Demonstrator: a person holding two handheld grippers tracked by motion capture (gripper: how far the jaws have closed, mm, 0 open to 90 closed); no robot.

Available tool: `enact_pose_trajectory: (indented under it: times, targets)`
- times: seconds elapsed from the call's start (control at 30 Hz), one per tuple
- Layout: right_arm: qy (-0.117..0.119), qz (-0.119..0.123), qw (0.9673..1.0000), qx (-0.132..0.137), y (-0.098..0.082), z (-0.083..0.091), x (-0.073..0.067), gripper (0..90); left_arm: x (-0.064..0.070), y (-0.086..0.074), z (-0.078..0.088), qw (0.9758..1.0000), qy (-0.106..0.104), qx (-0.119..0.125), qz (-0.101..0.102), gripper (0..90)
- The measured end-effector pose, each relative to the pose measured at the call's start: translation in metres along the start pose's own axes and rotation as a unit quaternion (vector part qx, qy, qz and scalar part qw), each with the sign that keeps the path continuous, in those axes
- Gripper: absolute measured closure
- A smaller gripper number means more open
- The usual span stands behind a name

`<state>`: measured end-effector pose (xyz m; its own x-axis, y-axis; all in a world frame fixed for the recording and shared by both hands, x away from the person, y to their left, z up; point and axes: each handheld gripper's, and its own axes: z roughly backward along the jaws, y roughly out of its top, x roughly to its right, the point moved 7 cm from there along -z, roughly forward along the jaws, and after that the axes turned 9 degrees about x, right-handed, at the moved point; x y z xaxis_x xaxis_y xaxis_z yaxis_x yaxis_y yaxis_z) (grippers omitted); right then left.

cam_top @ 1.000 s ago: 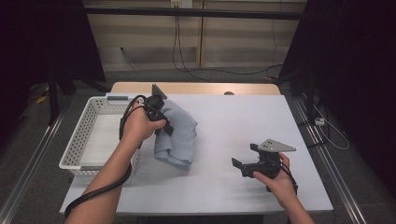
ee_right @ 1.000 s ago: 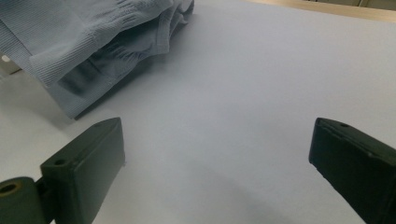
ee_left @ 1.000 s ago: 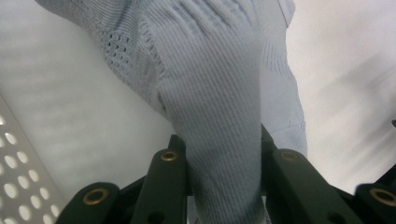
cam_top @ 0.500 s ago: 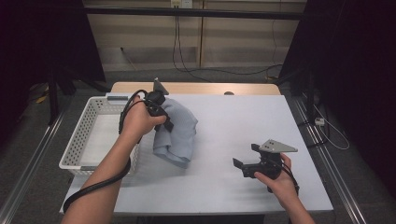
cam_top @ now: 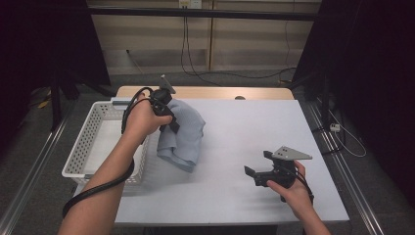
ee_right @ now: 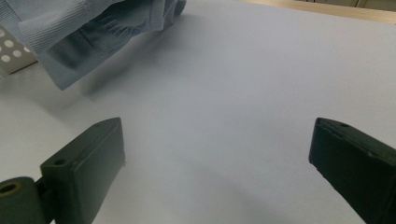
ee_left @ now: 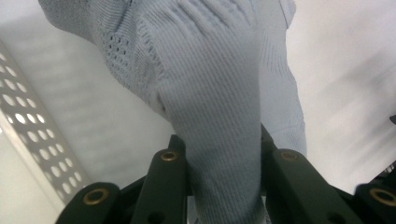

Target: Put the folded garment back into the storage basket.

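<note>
Nearest to me, my right gripper (cam_top: 261, 172) rests low over the bare front right of the table (cam_top: 254, 122), its jaws wide apart with nothing between them. From it, the cloth (ee_right: 88, 28) lies up and to the left, well apart across open tabletop. Farther off, my left gripper (cam_top: 169, 115) is clamped on a bunched fold of that pale blue knit cloth (cam_top: 183, 134); in the left gripper view the fabric (ee_left: 219, 116) fills the gap between the two jaws and spreads away beyond them. The cloth hangs from this grip, its long axis running from my left jaws down toward me, the lower end near or touching the tabletop. Just beside it to the left stands the white perforated basket (cam_top: 78, 156). My left hand (cam_top: 142, 120) is plainly the nearer one, so I judge the coming move turns on carrying the cloth leftward over the basket's rim.
</note>
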<state>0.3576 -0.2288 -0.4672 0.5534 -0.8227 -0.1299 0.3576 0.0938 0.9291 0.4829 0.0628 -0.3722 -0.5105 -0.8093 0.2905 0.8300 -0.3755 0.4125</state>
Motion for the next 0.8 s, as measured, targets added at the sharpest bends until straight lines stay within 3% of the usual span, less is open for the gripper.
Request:
enact_pose_trajectory:
  times: [0.8]
  targets:
    - [-0.001,-0.001,1.0000,0.004,0.001,0.003,0.002,3.5,-0.006,0.010,0.018,1.0000,0.007,0.001,-0.001,74.6]
